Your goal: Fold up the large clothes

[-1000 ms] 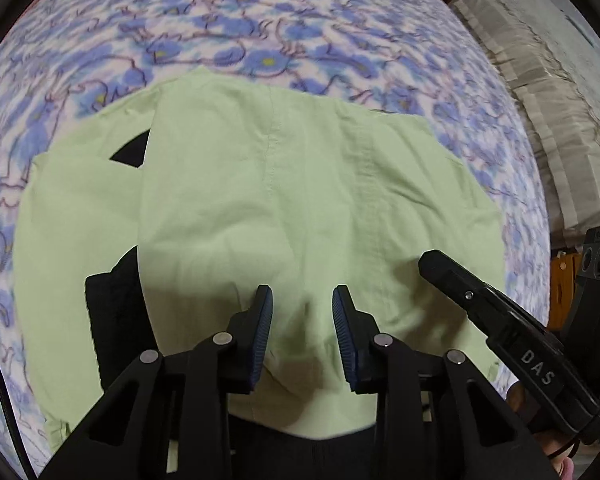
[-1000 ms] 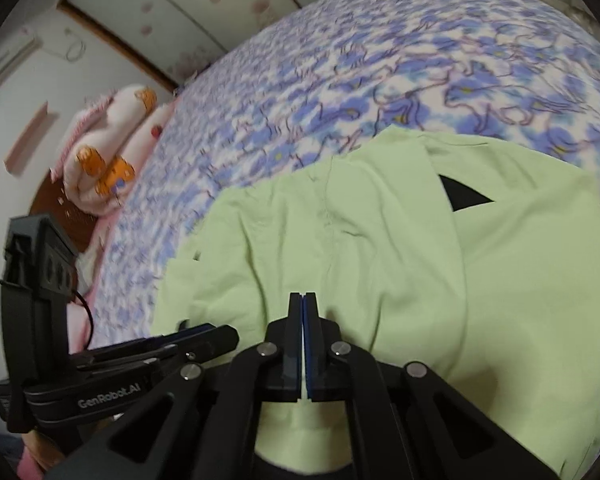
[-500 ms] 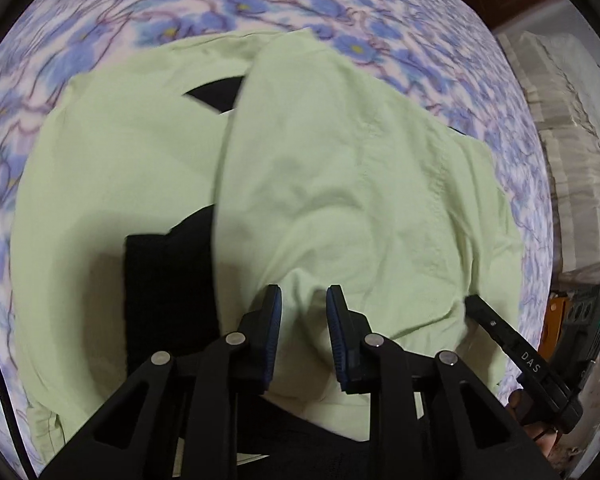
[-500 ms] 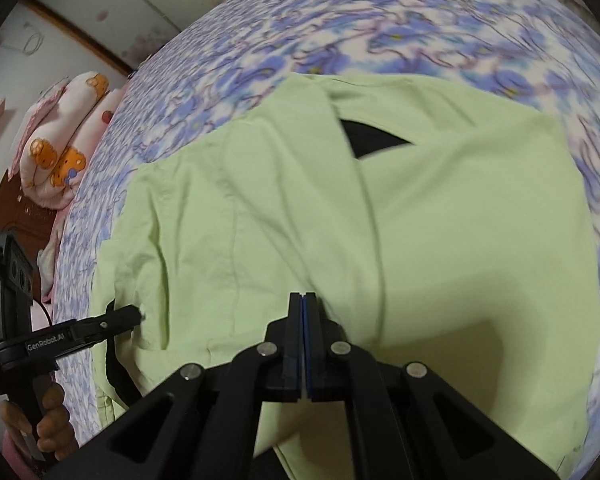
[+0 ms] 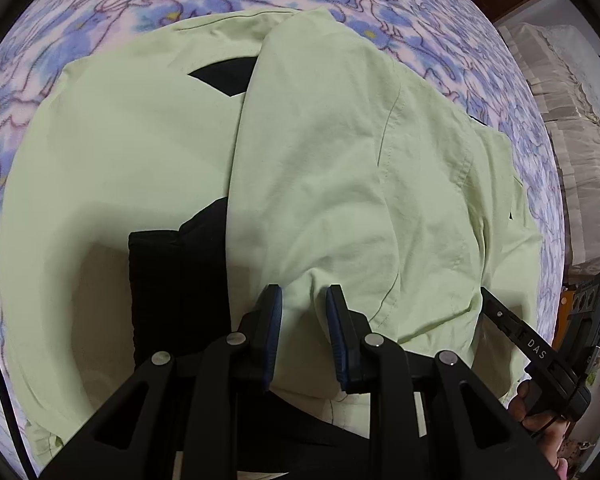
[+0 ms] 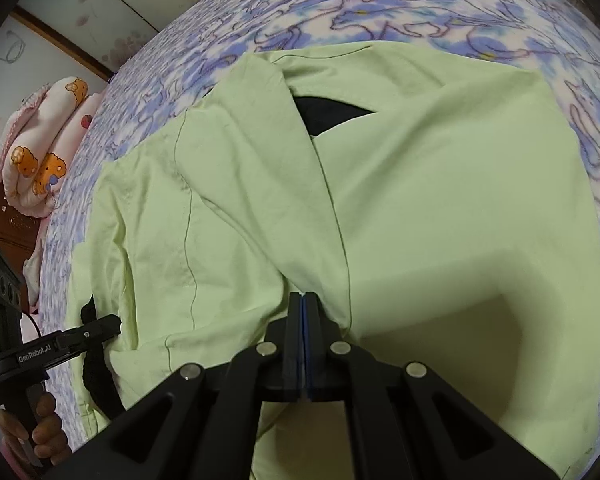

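Note:
A large light green garment [image 5: 340, 160] with black lining lies on the flowered bedspread; it also fills the right wrist view [image 6: 440, 200]. One half is folded over the other. My left gripper [image 5: 303, 300] has its jaws partly apart around a bunched fold of the green cloth. My right gripper [image 6: 304, 300] is shut on the folded edge of the garment. Each gripper shows in the other's view, the right one at the lower right [image 5: 496, 312] and the left one at the lower left [image 6: 108, 326].
The blue and pink flowered bedspread [image 6: 380, 12] covers the bed around the garment. A pink pillow with bear prints [image 6: 44, 148] lies at the far left. A stack of pale folded bedding [image 5: 572, 152] stands beside the bed at the right.
Both grippers have moved forward and lower over the garment, carrying the folded half across. The left jaws have closed in on the cloth. The right gripper stays shut.

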`<state>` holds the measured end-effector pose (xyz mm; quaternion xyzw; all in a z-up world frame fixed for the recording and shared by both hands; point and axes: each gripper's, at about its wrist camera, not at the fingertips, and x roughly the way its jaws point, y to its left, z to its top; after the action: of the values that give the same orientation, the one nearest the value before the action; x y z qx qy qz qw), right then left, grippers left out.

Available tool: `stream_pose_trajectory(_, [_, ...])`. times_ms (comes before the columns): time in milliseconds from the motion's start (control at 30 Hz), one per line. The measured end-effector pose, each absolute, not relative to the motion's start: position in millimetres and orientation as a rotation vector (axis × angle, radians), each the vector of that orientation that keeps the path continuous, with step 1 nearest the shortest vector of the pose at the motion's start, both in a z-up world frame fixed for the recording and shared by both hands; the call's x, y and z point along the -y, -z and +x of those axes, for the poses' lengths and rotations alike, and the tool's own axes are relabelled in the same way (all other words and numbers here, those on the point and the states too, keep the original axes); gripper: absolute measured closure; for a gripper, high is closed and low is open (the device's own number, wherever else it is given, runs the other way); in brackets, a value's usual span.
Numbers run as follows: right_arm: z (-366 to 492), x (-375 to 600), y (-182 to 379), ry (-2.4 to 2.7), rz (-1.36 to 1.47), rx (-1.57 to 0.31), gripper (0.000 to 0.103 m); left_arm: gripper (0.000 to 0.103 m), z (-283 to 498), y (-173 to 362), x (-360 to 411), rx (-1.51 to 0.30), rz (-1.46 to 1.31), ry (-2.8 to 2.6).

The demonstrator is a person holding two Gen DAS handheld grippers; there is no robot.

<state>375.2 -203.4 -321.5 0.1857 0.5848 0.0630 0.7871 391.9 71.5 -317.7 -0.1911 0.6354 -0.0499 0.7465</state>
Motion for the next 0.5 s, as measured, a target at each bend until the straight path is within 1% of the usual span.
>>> stream_pose_trajectory(200, [374.5, 190.6, 302.0, -0.138, 0.308, -1.262, 0.103, 0.081, 388.7, 299.8, -69.8, -1.372, -0.394, 0.145])
stream_pose_trajectory(367, [359.0, 184.1, 276.7, -0.222, 0.361, -1.231, 0.103, 0.081, 372.8, 277.7, -64.9, -1.354, -0.389, 0.216])
stream_pose_trajectory(500, [345.1, 165.5, 272.7, -0.362, 0.403, -1.248, 0.103, 0.081, 358.6, 276.2, -48.3, -1.384, -0.385, 0.296])
